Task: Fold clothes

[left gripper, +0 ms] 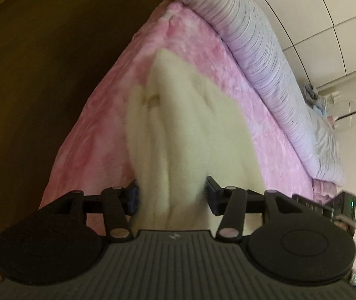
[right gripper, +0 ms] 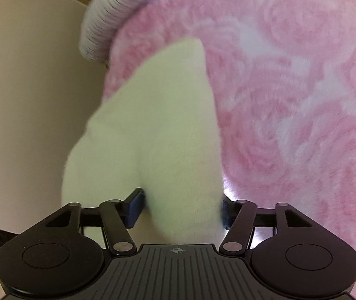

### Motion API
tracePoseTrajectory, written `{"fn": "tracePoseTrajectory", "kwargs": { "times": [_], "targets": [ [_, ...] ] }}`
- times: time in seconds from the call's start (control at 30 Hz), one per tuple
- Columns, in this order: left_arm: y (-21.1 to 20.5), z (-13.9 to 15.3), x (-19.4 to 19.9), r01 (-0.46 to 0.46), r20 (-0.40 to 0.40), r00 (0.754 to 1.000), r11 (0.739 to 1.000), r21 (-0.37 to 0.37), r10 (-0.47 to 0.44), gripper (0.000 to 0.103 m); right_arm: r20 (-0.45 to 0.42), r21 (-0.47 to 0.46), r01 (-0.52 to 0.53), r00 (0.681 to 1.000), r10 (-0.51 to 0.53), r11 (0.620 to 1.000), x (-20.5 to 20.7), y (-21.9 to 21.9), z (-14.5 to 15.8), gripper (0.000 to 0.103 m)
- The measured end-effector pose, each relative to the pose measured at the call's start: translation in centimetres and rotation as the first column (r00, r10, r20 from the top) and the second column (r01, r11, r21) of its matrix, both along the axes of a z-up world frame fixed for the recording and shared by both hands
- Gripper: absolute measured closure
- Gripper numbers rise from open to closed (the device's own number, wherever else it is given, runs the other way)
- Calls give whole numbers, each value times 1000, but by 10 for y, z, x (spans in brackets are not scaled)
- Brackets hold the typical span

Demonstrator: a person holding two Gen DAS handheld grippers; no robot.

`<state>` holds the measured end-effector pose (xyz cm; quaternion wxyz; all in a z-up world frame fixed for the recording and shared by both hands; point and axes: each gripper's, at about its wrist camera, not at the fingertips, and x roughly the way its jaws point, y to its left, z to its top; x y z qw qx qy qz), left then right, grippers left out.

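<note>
The cream garment (left gripper: 178, 135) is lying lengthwise on the pink blanket (left gripper: 98, 135), stretching away from both tools. The left tool (left gripper: 171, 195) and right tool (right gripper: 181, 208) are each standing parted with bunched fleece between the pads; whether they are pressing is unclear. Beyond the blanket's far edge, a striped duvet (left gripper: 258, 50) is lying. Only the left view is showing the cabinets (left gripper: 328, 12).

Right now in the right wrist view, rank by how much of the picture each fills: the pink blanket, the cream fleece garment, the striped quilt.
1. pink blanket, largest.
2. cream fleece garment, though it is nearest the camera, so it looks bigger than it may be.
3. striped quilt, only a rolled edge shows, cut off at the top.
</note>
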<state>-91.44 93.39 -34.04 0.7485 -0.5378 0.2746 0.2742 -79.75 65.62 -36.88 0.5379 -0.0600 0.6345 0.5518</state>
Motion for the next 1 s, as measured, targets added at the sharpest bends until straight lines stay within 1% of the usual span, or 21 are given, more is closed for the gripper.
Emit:
{"fn": "tracePoseTrajectory", "kwargs": {
  "times": [0.1, 0.17, 0.27, 0.3, 0.33, 0.37, 0.4, 0.43, 0.47, 0.53, 0.57, 0.6, 0.63, 0.67, 0.7, 0.73, 0.77, 0.83, 0.87, 0.93, 1.0],
  "targets": [
    [-5, 10, -17, -15, -10, 1000, 1000, -7, 15, 58, -20, -6, 49, 999, -49, 999, 7, -26, 8, 39],
    [-13, 18, -30, -4, -15, 1000, 1000, -19, 4, 58, -30, -13, 67, 997, -68, 998, 10, -46, 15, 39],
    [-32, 29, -47, 38, -13, 999, 998, -54, -39, 58, -41, -33, 49, 998, -51, 998, 6, -75, 21, 39],
    [-38, 30, -52, 51, -15, 999, 997, -63, -52, 58, -30, -40, 31, 999, -32, 999, 3, -81, 23, 39],
    [-42, 30, -55, 61, -21, 998, 996, -70, -63, 58, -15, -45, 12, 1000, -12, 999, -1, -87, 26, 44],
    [-47, 29, -56, 75, -33, 996, 995, -68, -78, 59, 12, -45, -8, 1000, 8, 999, -5, -90, 28, 59],
    [-52, 29, -56, 94, -50, 994, 994, -56, -97, 63, 41, -50, -20, 999, 22, 999, -9, -91, 28, 65],
    [-56, 28, -54, 113, -71, 991, 993, -38, -115, 71, 67, -56, -31, 997, 35, 998, -13, -91, 28, 73],
    [-58, 27, -51, 120, -93, 988, 993, -20, -122, 83, 88, -58, -44, 995, 49, 997, -18, -89, 28, 78],
    [-59, 23, -48, 106, -130, 986, 994, 6, -105, 84, 148, -48, -92, 984, 98, 995, -30, -85, 33, 82],
    [-59, 20, -47, 96, -145, 985, 995, 10, -93, 84, 181, -47, -120, 975, 127, 992, -37, -83, 35, 82],
    [-59, 16, -47, 80, -156, 985, 997, 3, -78, 83, 225, -56, -161, 959, 170, 985, -45, -81, 36, 82],
    [-58, 11, -48, 64, -166, 984, 998, -3, -64, 82, 261, -71, -195, 943, 207, 978, -52, -78, 35, 81],
    [-57, 8, -48, 51, -174, 983, 999, -17, -53, 79, 277, -100, -211, 933, 231, 972, -55, -76, 33, 80],
    [-56, 8, -48, 41, -177, 983, 998, -38, -47, 78, 283, -126, -221, 926, 249, 967, -56, -73, 31, 79],
    [-54, 11, -47, 46, -186, 981, 997, -56, -56, 77, 266, -148, -224, 929, 257, 963, -54, -68, 33, 76],
    [-51, 16, -45, 68, -198, 977, 995, -69, -80, 76, 252, -181, -233, 928, 274, 956, -51, -62, 37, 73],
    [-43, 29, -41, 104, -226, 967, 991, -83, -121, 75, 240, -248, -247, 921, 306, 937, -43, -47, 48, 72],
    [-38, 37, -39, 120, -237, 962, 990, -79, -135, 75, 256, -247, -236, 919, 299, 940, -38, -40, 58, 71],
    [-29, 58, -33, 144, -261, 954, 989, -27, -146, 75, 311, -212, -205, 913, 265, 956, -27, -26, 77, 71],
    [-17, 78, -22, 163, -266, 954, 984, 67, -140, 76, 368, -155, -164, 905, 211, 974, -18, -12, 88, 71]
  ]
}}
